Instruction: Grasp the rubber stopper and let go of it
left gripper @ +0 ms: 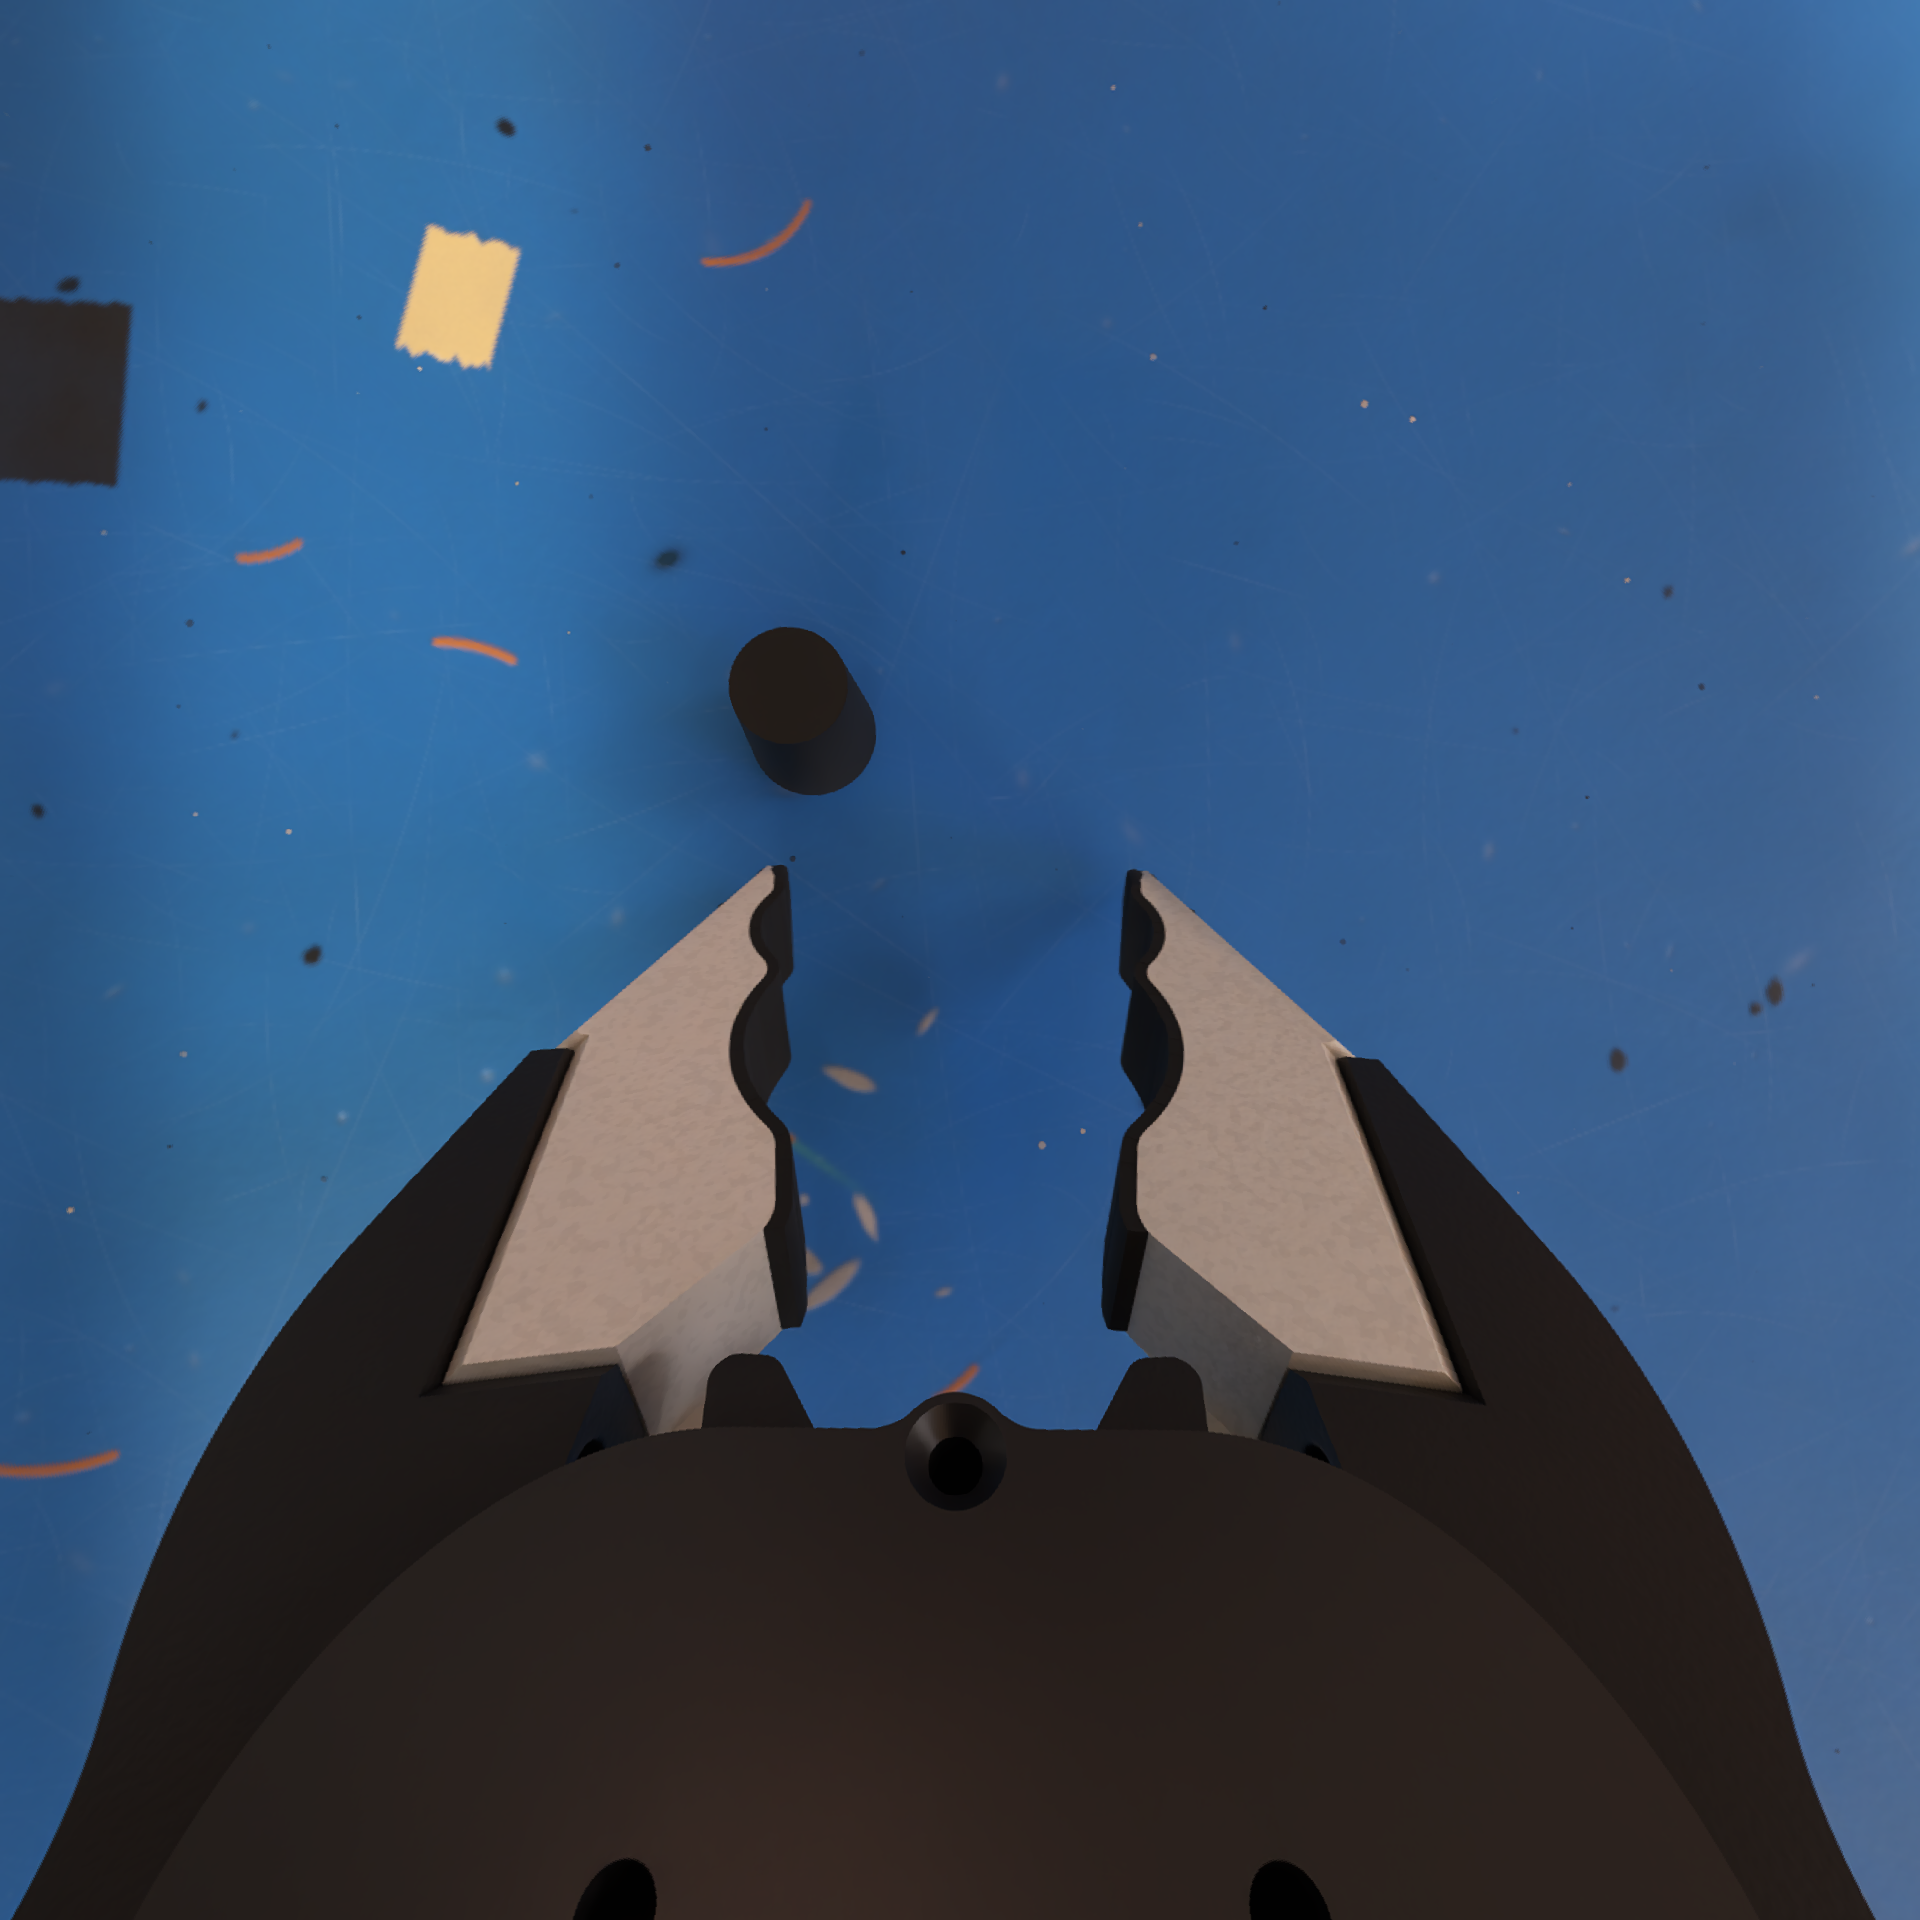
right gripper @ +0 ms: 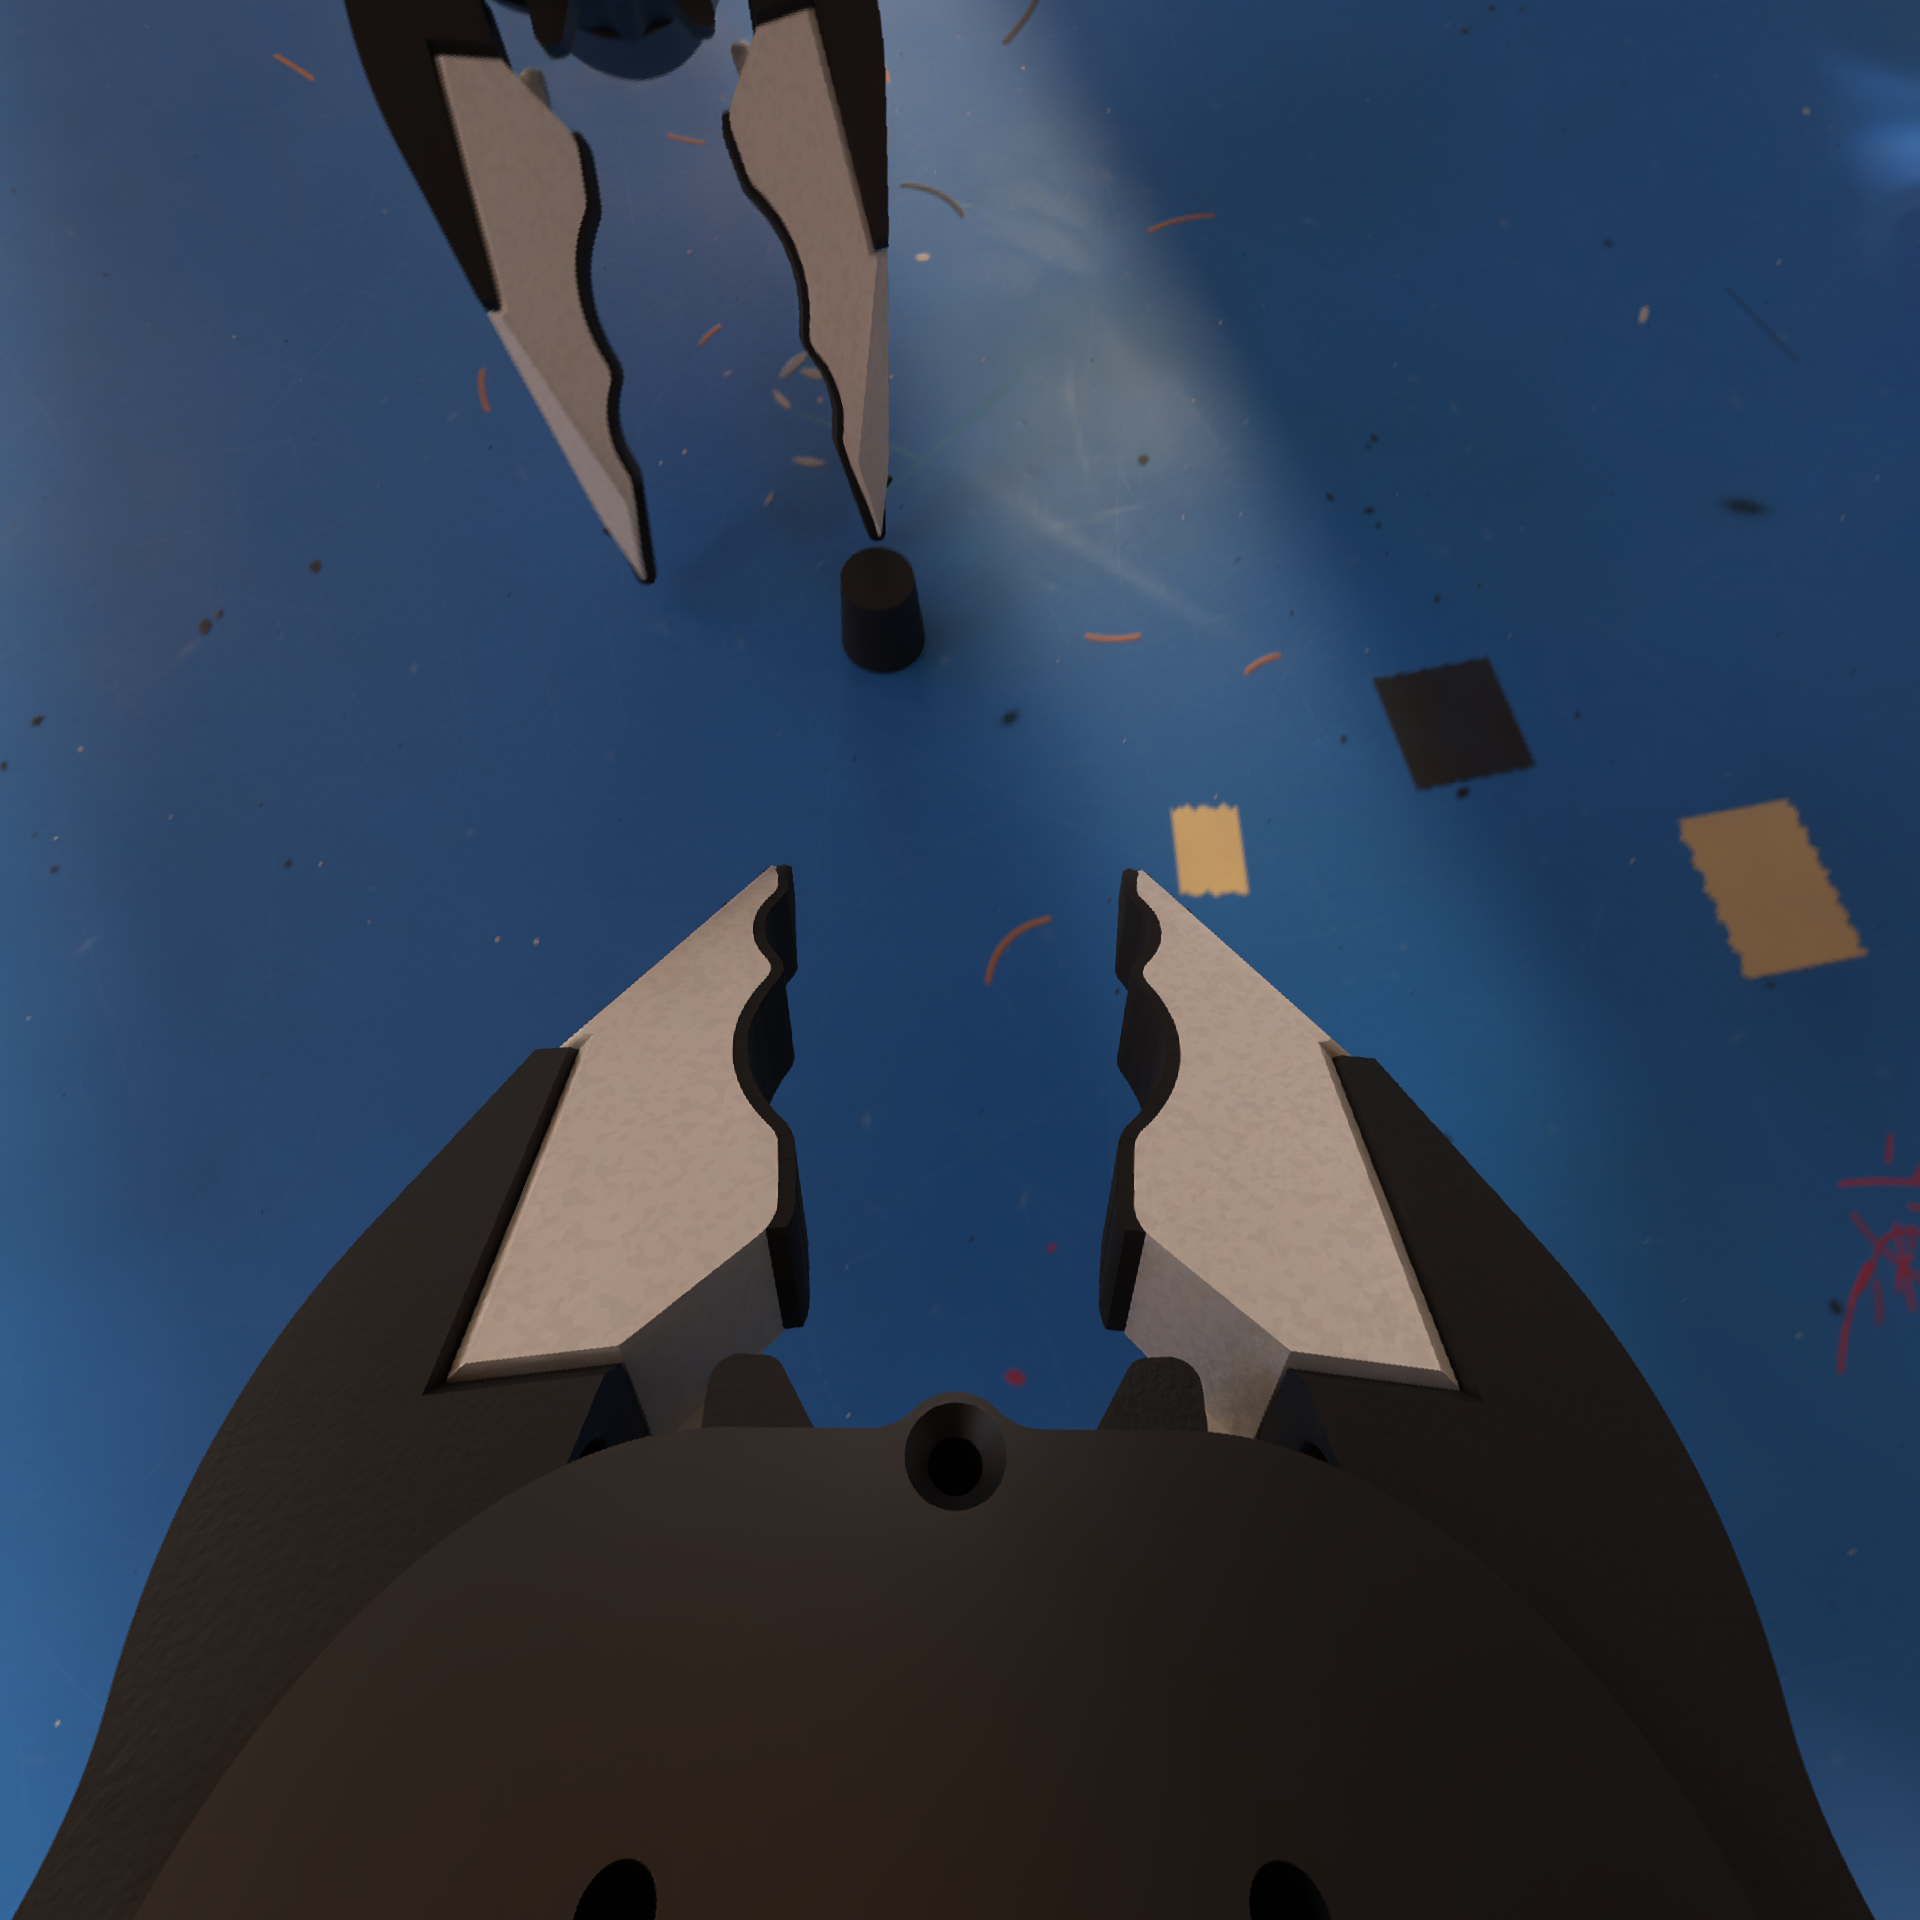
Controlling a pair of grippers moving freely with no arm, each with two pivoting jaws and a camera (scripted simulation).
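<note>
The rubber stopper (left gripper: 800, 712) is a small black tapered plug standing upright on the blue surface (left gripper: 1351, 623). In the left wrist view it sits ahead of my left gripper (left gripper: 954, 873), a little left of the gap between the fingertips. My left gripper is open and empty. In the right wrist view the stopper (right gripper: 881, 611) stands far ahead of my right gripper (right gripper: 954, 871), which is open and empty. The left gripper (right gripper: 764, 556) also shows there from the far side, hovering just above and behind the stopper, one fingertip (right gripper: 876, 520) right over it.
The blue surface (right gripper: 416, 779) is scratched and strewn with dark specks and orange curved shreds. A tan tape patch (left gripper: 457, 296) and a black patch (left gripper: 60, 392) lie flat at the far left. Another view shows tan patches (right gripper: 1208, 850) (right gripper: 1769, 888), a black patch (right gripper: 1451, 722) and red scribbles (right gripper: 1881, 1257).
</note>
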